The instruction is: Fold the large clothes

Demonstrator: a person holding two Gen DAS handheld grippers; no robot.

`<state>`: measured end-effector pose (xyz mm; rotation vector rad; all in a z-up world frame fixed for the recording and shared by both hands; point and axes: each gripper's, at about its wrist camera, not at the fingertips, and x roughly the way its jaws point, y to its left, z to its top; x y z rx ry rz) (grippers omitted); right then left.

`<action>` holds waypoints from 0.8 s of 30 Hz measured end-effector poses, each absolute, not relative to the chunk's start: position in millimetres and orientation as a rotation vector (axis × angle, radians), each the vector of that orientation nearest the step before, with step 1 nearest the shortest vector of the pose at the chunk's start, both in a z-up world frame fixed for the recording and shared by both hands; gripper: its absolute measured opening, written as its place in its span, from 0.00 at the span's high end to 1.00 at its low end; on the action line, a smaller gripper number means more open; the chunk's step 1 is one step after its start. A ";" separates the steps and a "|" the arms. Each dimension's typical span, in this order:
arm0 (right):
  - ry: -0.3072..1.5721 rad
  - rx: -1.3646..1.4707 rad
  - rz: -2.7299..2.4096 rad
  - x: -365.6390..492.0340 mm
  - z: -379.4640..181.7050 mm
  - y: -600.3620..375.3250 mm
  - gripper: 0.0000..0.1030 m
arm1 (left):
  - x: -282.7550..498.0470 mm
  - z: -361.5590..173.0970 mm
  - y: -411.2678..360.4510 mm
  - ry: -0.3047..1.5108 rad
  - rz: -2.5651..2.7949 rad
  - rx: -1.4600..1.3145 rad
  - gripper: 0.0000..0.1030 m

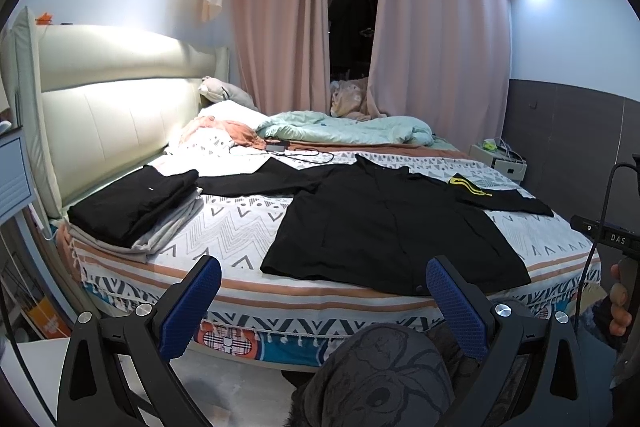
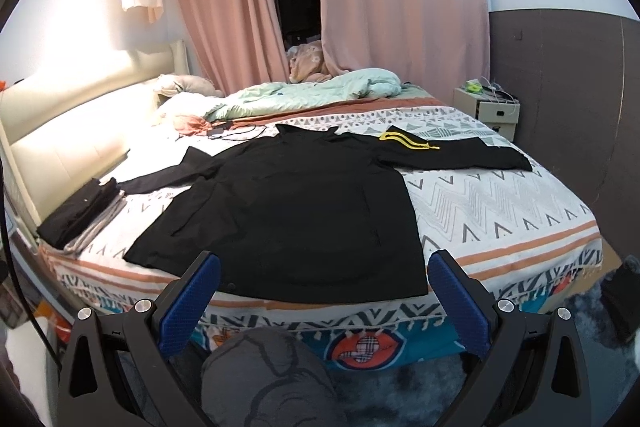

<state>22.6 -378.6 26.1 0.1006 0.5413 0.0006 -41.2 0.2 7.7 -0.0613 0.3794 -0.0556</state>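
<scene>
Bedroom's pretty lived-in: pink curtains (image 1: 276,19) half open at the back, a cream padded headboard (image 1: 120,107) lit up bright, and a mint duvet (image 1: 344,127) bunched at the far side of the bed (image 2: 500,211). Spread flat over the zigzag-print bedspread is a big black jacket (image 2: 296,211), sleeves stretched out to both sides, hem lying right at the near edge of the mattress. One sleeve has yellow stripes (image 2: 404,141) on it. Off to the left near the headboard sits a stack of folded clothes (image 1: 132,207), black on top of grey. A charger cable (image 1: 296,157) trails across the sheet behind the collar.

Both claws hang off the near edge of the bed, not touching anything. The left gripper (image 1: 324,283) has its blue pads spread wide, nothing between them. Same for the right gripper (image 2: 324,279), jaws wide apart and empty, pointing at the jacket's hem.
</scene>
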 end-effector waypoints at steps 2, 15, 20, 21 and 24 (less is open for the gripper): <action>0.540 0.101 0.002 23.7 26.6 -378.2 0.00 | -39.8 7.8 1.6 0.379 -0.054 -0.062 0.00; 0.551 0.075 -0.016 51.0 33.0 -368.0 0.00 | -15.3 10.7 20.7 0.387 -0.041 -0.082 0.01; 0.553 0.068 -0.016 71.3 39.2 -362.2 0.00 | -0.4 11.6 33.4 0.392 -0.029 -0.103 0.00; 0.552 0.068 -0.014 74.6 40.0 -360.8 0.00 | 3.6 11.9 35.5 0.395 -0.025 -0.104 0.00; 0.555 0.070 -0.006 91.8 42.2 -355.3 0.00 | 17.0 12.5 42.3 0.404 -0.015 -0.109 0.01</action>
